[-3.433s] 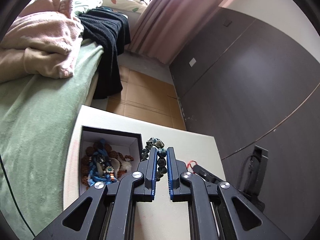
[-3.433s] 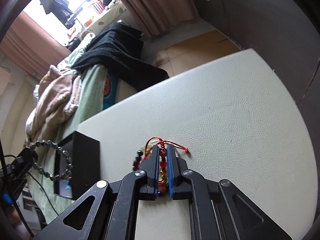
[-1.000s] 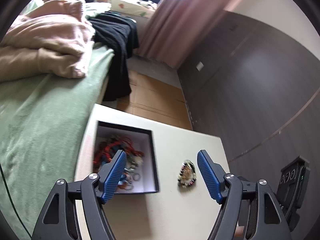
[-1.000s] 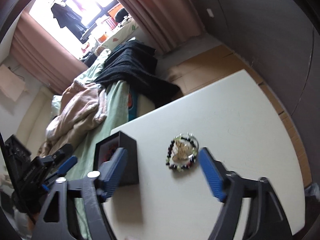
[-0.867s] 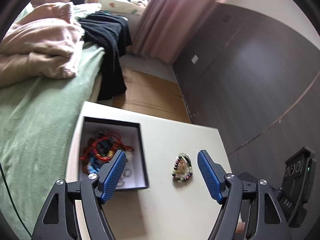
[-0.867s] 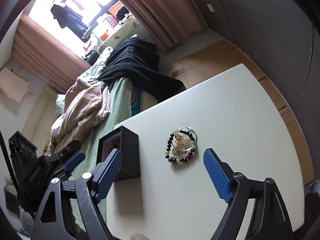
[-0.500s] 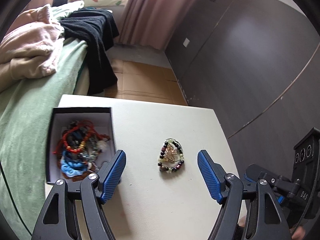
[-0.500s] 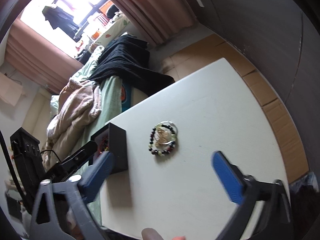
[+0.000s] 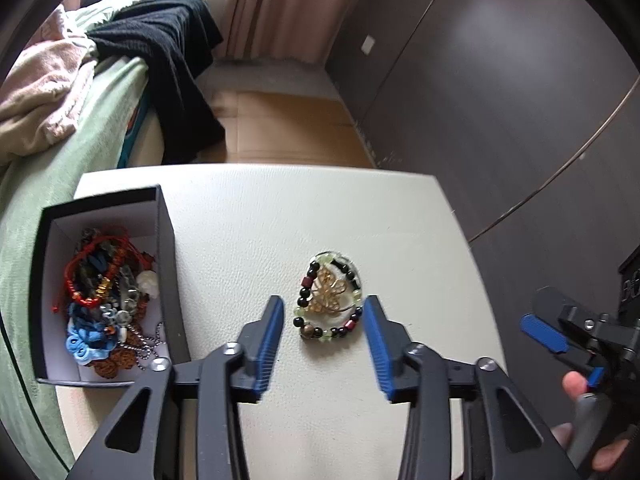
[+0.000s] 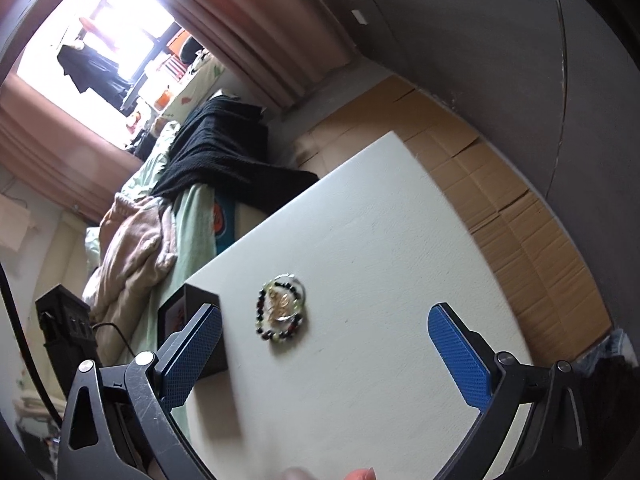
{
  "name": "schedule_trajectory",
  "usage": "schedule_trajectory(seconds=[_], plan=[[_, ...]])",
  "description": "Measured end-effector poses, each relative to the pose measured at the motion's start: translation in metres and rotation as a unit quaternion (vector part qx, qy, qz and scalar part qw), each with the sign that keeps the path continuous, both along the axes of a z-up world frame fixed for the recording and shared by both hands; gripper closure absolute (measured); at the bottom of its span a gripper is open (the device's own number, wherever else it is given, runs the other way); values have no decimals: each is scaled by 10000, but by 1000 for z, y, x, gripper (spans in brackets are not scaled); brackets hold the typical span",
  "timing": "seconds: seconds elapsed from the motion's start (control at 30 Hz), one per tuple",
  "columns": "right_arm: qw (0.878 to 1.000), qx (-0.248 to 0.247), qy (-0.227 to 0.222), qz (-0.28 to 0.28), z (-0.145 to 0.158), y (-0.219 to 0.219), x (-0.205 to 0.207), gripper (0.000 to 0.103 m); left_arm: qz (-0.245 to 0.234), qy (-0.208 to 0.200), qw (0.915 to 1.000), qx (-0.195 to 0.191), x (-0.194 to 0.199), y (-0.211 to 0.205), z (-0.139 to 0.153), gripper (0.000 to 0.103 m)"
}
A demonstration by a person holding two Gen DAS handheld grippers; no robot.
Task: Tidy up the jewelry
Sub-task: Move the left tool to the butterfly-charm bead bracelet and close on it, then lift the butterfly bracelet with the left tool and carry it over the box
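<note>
Where the beaded bracelet of black, pale green and dark red beads (image 9: 329, 298) lies flat on the white leather-textured tabletop (image 9: 320, 208), a gold filigree butterfly-shaped piece (image 9: 329, 293) rests inside its ring. Just short of it, the left gripper (image 9: 323, 322) stands partly spread, its blue-padded fingers (image 9: 269, 334) to either side of the bracelet's near edge and holding nothing; whether the tips touch the tabletop cannot be told. To the left of that gripper sits the open black square box with a white lining (image 9: 166, 248), near the table's left edge, heaped with a tangle of red cord, blue and mixed bead jewellery (image 9: 102, 300). Well off to the right, the right gripper (image 10: 324, 344) is held above the table's near side, spread wide and empty, with the same bracelet (image 10: 282, 318) lying between and beyond its fingers, apart from both. Beyond the table are a green-covered bed (image 9: 52, 160), a black knitted garment (image 9: 168, 60) draped over its end, and pink curtains (image 9: 280, 4).
</note>
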State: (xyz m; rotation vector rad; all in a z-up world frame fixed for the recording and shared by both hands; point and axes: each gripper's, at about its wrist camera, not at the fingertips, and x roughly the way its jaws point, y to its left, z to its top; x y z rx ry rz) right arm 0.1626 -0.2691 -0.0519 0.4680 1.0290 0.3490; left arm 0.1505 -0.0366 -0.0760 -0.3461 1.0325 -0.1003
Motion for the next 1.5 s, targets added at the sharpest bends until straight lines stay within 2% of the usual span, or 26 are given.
schedule_trajectory(seconds=[0.1,0.37,0.5,0.53,0.6,0.63,0.7,0.87,1.07,1.17,1.27,1.5], plan=[[9998,-145,138,64,-3,3,7,0,-7,187,9997,153,8,-3,-12,70],[9986,-371,337,-188,-9,-1,18,0,-141,359,9978,544,17,-14,-29,70],[9987,-302,364,-175,-11,-1,22,0,-165,514,9959,731,18,-17,-40,71],[9988,-288,352,-178,-10,-1,22,0,-163,558,9953,776,18,-18,-43,72],[9991,-248,311,-143,-9,-1,21,0,-162,473,9953,829,18,-19,-43,81],[9992,-244,303,-129,-9,0,21,0,-188,487,9957,771,18,-19,-44,90],[9992,-252,293,-105,-9,2,20,0,-183,447,9966,664,17,-17,-44,95],[9994,-240,230,88,-8,12,16,1,-189,82,9991,359,7,-10,-21,95],[9990,-142,275,333,-12,24,15,17,-236,-344,9989,-194,-11,1,11,95],[9985,-152,319,410,-15,30,13,18,-217,-526,9980,-284,-20,7,24,95],[9979,-174,314,530,-16,39,12,28,-164,-687,9967,-398,-28,15,36,95],[9957,-336,377,779,-25,63,8,29,107,-897,9948,-478,-41,43,51,95]])
